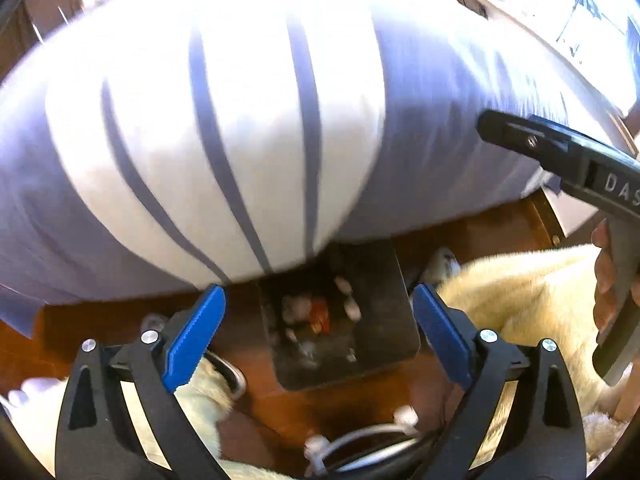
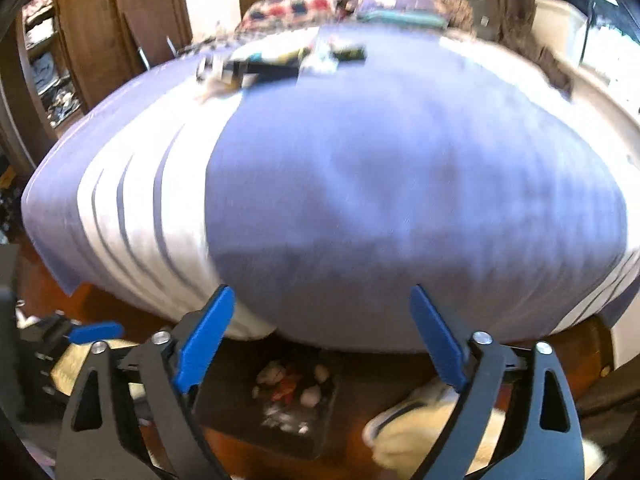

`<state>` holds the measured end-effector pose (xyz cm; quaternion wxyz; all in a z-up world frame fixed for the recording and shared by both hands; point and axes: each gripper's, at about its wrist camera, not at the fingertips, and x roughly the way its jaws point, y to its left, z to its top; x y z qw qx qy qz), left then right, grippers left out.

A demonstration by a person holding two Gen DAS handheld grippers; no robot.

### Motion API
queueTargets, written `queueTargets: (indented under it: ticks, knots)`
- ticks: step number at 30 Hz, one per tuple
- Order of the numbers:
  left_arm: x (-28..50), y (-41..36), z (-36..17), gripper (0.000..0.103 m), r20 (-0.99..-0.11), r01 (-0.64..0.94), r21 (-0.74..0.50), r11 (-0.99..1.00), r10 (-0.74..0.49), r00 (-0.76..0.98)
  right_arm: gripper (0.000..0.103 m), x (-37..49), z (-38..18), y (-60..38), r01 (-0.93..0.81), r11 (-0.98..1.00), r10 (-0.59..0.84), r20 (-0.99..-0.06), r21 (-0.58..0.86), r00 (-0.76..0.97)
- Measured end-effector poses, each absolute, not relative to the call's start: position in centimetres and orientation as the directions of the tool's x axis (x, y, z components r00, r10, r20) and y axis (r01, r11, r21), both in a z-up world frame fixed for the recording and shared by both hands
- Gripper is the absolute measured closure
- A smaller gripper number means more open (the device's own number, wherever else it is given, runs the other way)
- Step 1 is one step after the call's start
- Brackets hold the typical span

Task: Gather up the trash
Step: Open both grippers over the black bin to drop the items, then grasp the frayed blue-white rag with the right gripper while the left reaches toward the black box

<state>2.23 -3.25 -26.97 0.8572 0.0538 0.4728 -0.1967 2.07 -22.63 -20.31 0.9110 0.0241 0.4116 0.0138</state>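
A dark square bin (image 1: 384, 344) stands on the wood floor at the foot of a bed, with white and red crumpled trash (image 1: 308, 308) inside. It also shows in the right wrist view (image 2: 224, 412), holding the same trash (image 2: 288, 392). My left gripper (image 1: 320, 344) hangs open and empty above the bin. My right gripper (image 2: 320, 344) is open and empty above the bin too; it shows in the left wrist view (image 1: 496, 128) at the right. Several blurred items (image 2: 280, 60) lie far up on the bed.
The bed (image 2: 400, 180) with a purple and white striped cover fills both views. A cream fluffy rug (image 1: 520, 304) lies on the floor at right. White cables (image 1: 360, 440) lie near the bottom. Wooden shelves (image 2: 48, 60) stand at the far left.
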Motion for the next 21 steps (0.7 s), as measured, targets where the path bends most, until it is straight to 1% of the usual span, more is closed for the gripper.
queueTargets:
  ticks: [4,7,10,14,21]
  knots:
    - [3.0,-2.5,-23.0,0.009,-0.771,0.363,-0.062,0.93,-0.276,0.574,0.009,3.3,-17.2,-23.6,-0.011,1.0,0.027,-0.703,0.027,0.711]
    - [4.0,-2.5,-20.6,0.008,-0.745,0.346,-0.029,0.938,-0.251,0.619,0.009,5.2,-15.0,-24.3,-0.011,1.0,0.027,-0.678,0.029,0.735]
    - [5.7,-2.4,-19.0,0.008,-0.728,0.33,-0.023,0.944,-0.242,0.641,0.009,7.6,-13.6,-24.1,-0.02,1.0,0.031,-0.662,0.025,0.749]
    - [7.9,-2.8,-17.5,0.008,-0.714,0.326,-0.024,0.945,-0.245,0.656,0.009,11.0,-13.6,-23.5,-0.03,0.999,0.035,-0.658,0.019,0.752]
    - [11.7,-3.2,-16.0,0.008,-0.696,0.329,-0.035,0.944,-0.259,0.67,0.009,18.2,-14.7,-24.4,-0.007,0.997,0.057,-0.68,0.075,0.731]
